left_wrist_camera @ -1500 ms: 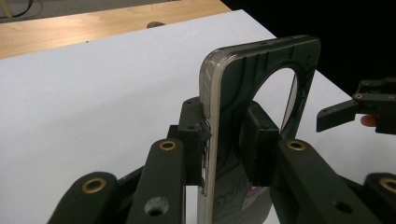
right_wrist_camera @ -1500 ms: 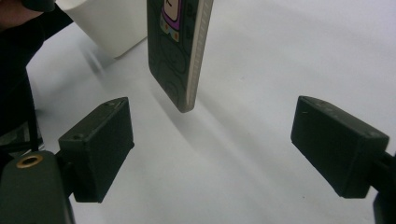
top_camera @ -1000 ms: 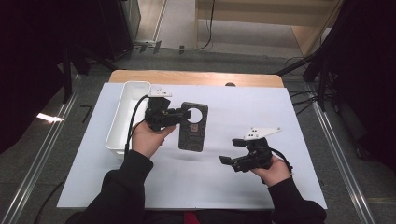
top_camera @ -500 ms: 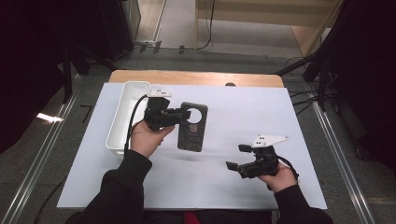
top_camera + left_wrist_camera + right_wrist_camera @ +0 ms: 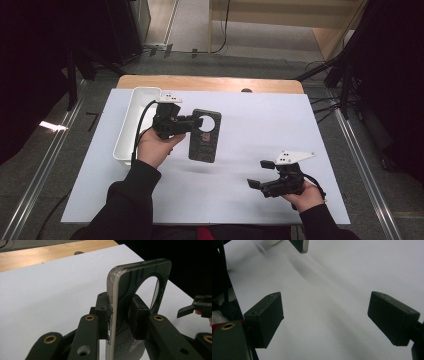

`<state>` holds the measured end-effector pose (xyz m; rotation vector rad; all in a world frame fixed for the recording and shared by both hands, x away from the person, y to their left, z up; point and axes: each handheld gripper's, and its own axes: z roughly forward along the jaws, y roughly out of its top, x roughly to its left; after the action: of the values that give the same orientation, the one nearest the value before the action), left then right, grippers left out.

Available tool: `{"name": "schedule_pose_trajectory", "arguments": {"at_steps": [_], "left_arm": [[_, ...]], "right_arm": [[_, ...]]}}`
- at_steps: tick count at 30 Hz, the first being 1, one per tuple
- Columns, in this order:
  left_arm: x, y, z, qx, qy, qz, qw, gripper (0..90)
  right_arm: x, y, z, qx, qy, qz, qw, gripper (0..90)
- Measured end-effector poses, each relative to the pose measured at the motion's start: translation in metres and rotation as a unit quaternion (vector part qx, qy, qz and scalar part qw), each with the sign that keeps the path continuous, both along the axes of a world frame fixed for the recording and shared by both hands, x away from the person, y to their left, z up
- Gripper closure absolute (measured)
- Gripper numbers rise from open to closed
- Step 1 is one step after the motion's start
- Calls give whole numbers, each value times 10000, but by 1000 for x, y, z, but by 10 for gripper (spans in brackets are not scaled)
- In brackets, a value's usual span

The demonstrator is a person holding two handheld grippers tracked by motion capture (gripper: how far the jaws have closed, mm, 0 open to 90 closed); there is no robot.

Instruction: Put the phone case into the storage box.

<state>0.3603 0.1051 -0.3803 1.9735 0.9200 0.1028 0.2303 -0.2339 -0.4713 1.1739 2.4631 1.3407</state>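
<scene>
A dark phone case (image 5: 205,136) with a round hole near its top hangs a little above the white mat, held by its left edge. My left gripper (image 5: 192,121) is shut on it. In the left gripper view the pads (image 5: 103,315) press both faces of the case (image 5: 140,277), which stands on edge. My right gripper (image 5: 258,174) is low over the mat near the front right, open, nothing between its jaws. The right gripper view has its gripper (image 5: 324,317) over bare mat, with a corner of the case (image 5: 299,245) at the top edge.
A long white tray (image 5: 131,112) lies along the left side of the white mat (image 5: 270,120). A wooden table edge (image 5: 210,82) runs behind the mat. The right gripper (image 5: 197,306) shows far right in the left gripper view.
My right gripper has drifted toward the front edge of the table and a little to the right, still open. The left gripper and the case have kept still.
</scene>
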Motion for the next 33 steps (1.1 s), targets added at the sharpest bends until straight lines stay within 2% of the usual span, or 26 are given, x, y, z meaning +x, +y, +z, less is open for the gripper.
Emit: {"name": "schedule_pose_trajectory", "arguments": {"at_steps": [5, 15, 33], "left_arm": [[0, 2, 4, -30, 6, -47, 10000, 718], [0, 7, 12, 14, 37, -124, 9999, 718], [0, 23, 33, 80, -21, -3, 10000, 718]], "right_arm": [[-3, -5, -2, -77, 7, -42, 10000, 124], [-3, -8, -6, -58, 100, -44, 9999, 124], [-1, -8, -7, -128, 161, -2, 9998, 125]]}}
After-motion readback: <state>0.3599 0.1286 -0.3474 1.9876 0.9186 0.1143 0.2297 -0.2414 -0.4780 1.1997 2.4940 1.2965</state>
